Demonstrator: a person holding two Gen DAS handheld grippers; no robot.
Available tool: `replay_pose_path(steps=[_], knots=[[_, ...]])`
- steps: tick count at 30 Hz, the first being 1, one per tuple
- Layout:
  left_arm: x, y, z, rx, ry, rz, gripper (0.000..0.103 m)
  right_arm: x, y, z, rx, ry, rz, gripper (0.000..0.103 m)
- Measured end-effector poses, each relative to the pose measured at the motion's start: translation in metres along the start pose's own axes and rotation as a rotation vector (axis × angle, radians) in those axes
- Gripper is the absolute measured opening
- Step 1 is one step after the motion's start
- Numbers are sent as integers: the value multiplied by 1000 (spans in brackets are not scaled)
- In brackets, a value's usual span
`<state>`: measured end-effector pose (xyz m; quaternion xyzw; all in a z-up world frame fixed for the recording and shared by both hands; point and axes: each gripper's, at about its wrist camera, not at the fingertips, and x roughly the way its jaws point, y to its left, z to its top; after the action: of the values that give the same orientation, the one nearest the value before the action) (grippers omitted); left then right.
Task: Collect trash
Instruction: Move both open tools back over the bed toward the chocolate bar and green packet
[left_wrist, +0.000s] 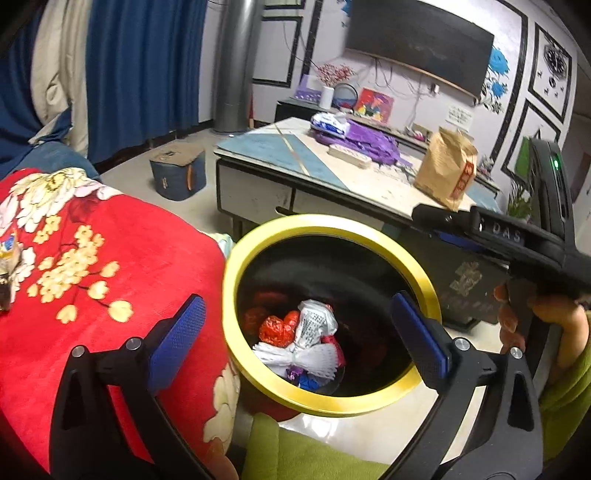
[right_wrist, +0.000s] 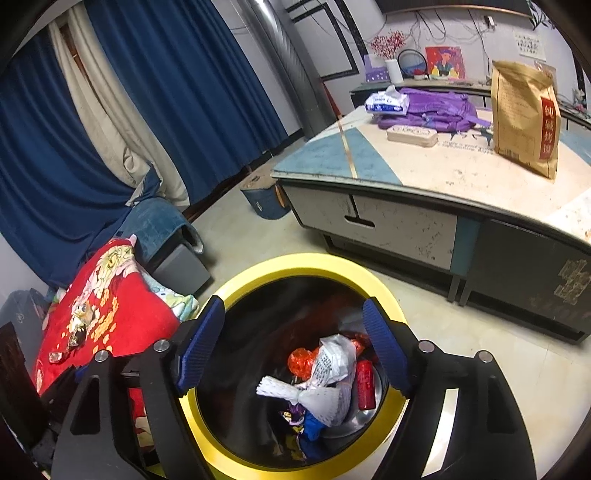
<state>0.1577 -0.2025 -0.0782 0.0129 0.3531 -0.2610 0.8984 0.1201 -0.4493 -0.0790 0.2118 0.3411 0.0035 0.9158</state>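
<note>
A round bin with a yellow rim (left_wrist: 258, 236) (right_wrist: 384, 291) stands on the floor beside the red flowered blanket. Inside lie crumpled wrappers: a white foam net (left_wrist: 295, 356) (right_wrist: 317, 398), white printed paper (left_wrist: 316, 321) (right_wrist: 332, 363) and red foil (left_wrist: 275, 330) (right_wrist: 303, 360). My left gripper (left_wrist: 299, 332) hangs open over the bin's mouth with nothing between its blue pads. My right gripper (right_wrist: 295, 345) is also open above the bin, empty. A few small wrappers (right_wrist: 79, 325) lie on the red blanket (right_wrist: 122, 317) (left_wrist: 110, 277); one shows at the left edge (left_wrist: 7, 269).
A low coffee table (right_wrist: 424, 173) (left_wrist: 280, 155) behind the bin carries a brown paper bag (right_wrist: 524, 118) (left_wrist: 447, 170), a purple bag (right_wrist: 432, 109) and a flat box (right_wrist: 412, 134). Blue curtains (right_wrist: 166, 92) hang at the left. A blue stool (left_wrist: 177, 173) sits on the floor.
</note>
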Motion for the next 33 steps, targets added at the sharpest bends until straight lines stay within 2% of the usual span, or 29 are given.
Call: replay_pose_path(steps=[12,33], knots=[[-29,14,9,-39,-65,46,92,-14,22,3,-53,-38,22,79],[-93,63,13,-148,-183,152,92,-40,106,-4,-162,-78,153,85]])
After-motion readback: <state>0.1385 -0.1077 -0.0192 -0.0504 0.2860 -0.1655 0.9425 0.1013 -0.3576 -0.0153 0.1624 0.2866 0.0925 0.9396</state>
